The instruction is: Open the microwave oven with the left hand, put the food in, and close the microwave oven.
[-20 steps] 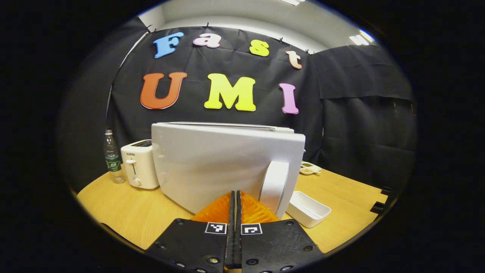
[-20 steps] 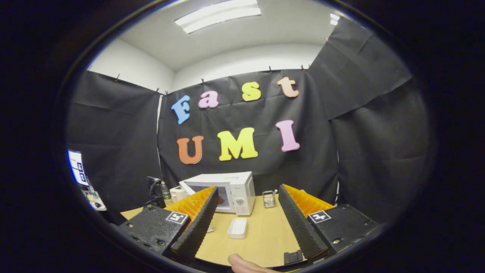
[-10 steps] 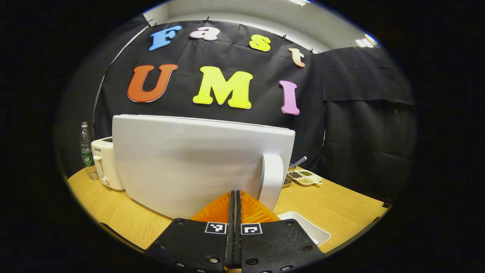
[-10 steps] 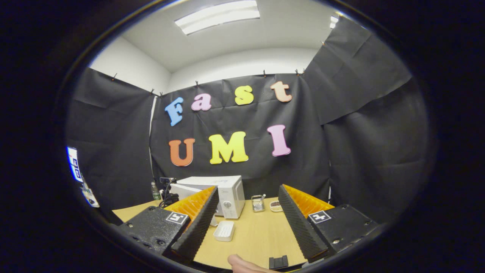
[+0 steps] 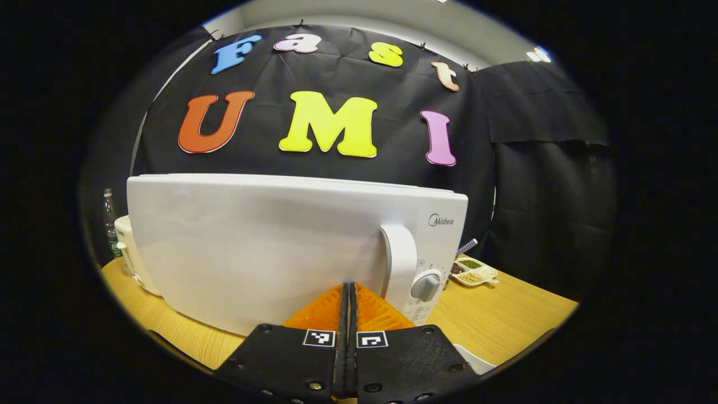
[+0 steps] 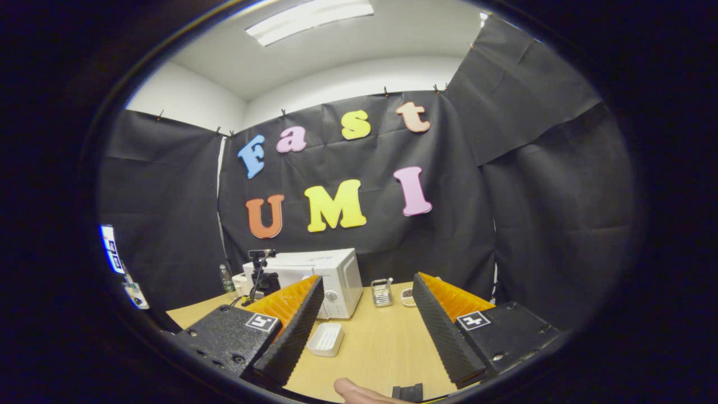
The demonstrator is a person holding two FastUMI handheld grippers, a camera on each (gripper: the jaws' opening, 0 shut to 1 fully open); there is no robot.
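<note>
I see the microwave oven (image 5: pixel 269 247) as smooth, glossy white plastic with soft reflections; its handle (image 5: pixel 399 264) looks the same. The table (image 6: pixel 370 348) reads as pale wood-grain laminate, matt. The white tray (image 6: pixel 325 339) looks like smooth plastic. The bottle (image 5: pixel 111 227) looks like clear plastic. My left gripper (image 5: pixel 348 294) fingers show ribbed texture.

The left gripper view sits low and very near the microwave oven (image 5: pixel 291 247), facing its door squarely from just above the counter (image 5: pixel 505 314). The right gripper view looks from well back across the counter (image 6: pixel 370 348) toward the booth wall, tilted upward. Both share the microwave oven (image 6: pixel 331 275), lower centre-left there.
</note>
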